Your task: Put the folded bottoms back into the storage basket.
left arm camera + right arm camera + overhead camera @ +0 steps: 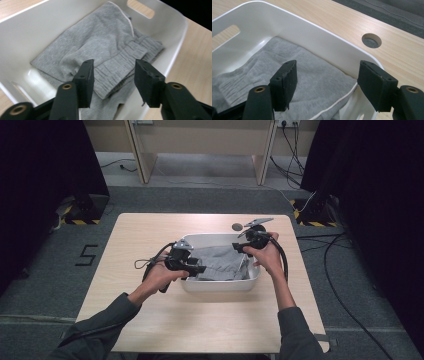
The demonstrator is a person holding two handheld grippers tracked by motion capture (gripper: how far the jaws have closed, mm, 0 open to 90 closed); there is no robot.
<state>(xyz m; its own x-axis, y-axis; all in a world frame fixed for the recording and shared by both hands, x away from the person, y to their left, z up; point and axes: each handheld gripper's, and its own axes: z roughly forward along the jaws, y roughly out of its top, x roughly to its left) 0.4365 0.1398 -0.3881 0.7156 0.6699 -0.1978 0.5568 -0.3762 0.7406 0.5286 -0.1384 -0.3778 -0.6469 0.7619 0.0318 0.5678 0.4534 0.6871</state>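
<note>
The left claw is being held spread over the near left part of the white bin, its jaws gaping above the ribbed waistband of the folded grey garment, with nothing pinched between them; the right claw is likewise being held wide apart over the bin's far right corner, empty. The garment is lying folded inside the bin, which is resting mid-surface. Trouble is being invited in several ways, it is judged: if only a top layer is pinched, the fold is likely to be pulled apart as the cloth is raised; the right claw's outer jaw is being carried just beside the bin wall, so the rim could be clamped or the light bin dragged. A thin white drawstring could also be snagged. Both forearms are being angled inward from the near edge, wrists bent down toward the bin.
</note>
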